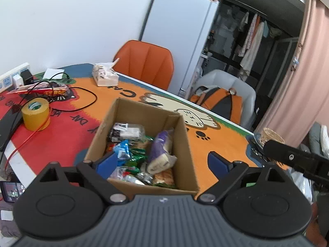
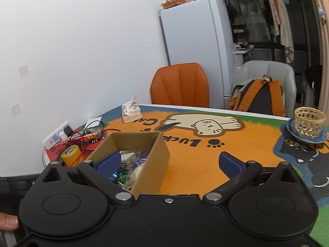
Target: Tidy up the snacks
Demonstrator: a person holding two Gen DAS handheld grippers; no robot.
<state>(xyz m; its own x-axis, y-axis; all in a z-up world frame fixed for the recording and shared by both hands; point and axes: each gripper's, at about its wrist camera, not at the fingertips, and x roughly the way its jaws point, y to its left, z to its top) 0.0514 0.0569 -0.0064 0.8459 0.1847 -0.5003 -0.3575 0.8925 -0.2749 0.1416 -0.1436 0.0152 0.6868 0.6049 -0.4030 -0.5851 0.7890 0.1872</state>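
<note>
A: Item one, the grippers?
B: Left gripper (image 1: 162, 162): blue fingers spread wide, nothing between the pads, poised above the cardboard box (image 1: 141, 111). Right gripper (image 2: 168, 164): fingers likewise spread and unladen; the box (image 2: 152, 160) sits ahead and to its left, the left fingertip over the opening.

A: Item two, the snacks?
B: Loose in the box, directly ahead of the left gripper: a purple packet (image 1: 159, 148) leaning on the right wall, a blue wrapper (image 1: 122, 149), green wrappers (image 1: 136, 157), a black-and-white packet (image 1: 125, 131) at the far side. A red snack packet (image 1: 41, 90) lies on the table mat (image 1: 216, 144), far ahead to the left.

A: Item three, sundries?
B: Yellow tape roll (image 1: 36, 114) left of the box; tissue pack (image 1: 104, 76) beyond it; woven basket (image 2: 309, 124) on a blue dish, ahead-right of the right gripper.
</note>
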